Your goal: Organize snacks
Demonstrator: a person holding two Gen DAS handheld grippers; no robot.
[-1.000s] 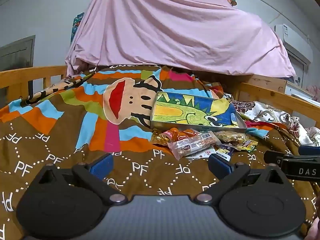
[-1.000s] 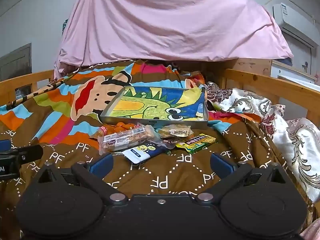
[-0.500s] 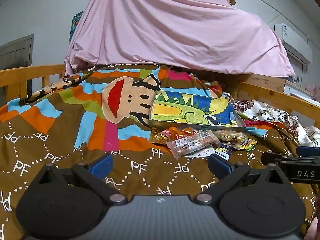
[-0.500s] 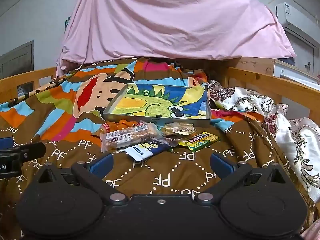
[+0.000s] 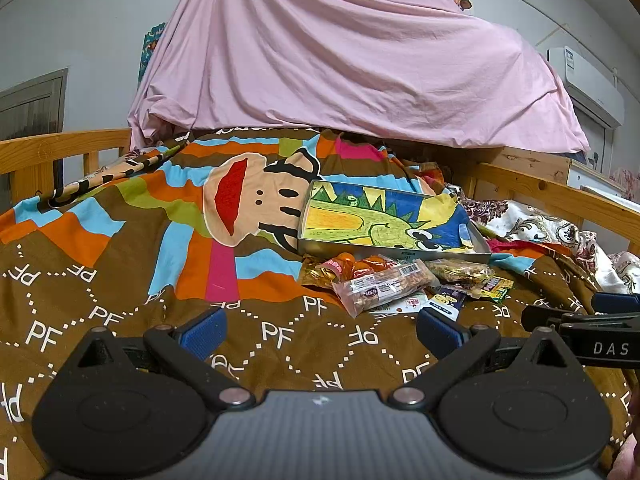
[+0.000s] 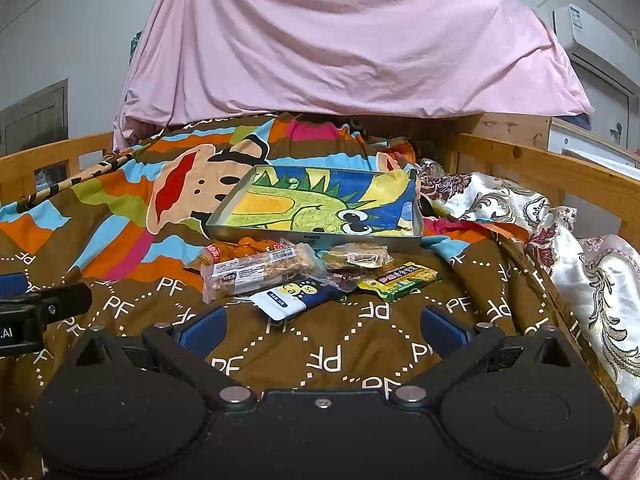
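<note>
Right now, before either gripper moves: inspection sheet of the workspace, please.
Surface: brown patterned blanket on a wooden-railed bed.
Job's things: metal tray with dinosaur picture, no snacks inside; snack packets piled at its near edge.
Clutter: floral quilt bunched at right.
Grippers: left gripper and right gripper open, holding nothing, short of the pile.
Cables: nothing seen.
Surroundings: pink sheet, air conditioner.

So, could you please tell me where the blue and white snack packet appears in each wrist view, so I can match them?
Left wrist view: the blue and white snack packet lies right of centre, partly hidden behind this gripper's right finger.
Right wrist view: the packet lies near centre, fully visible, nearest of the pile.
Shared landmark: the dinosaur-picture tray just behind the snacks.
</note>
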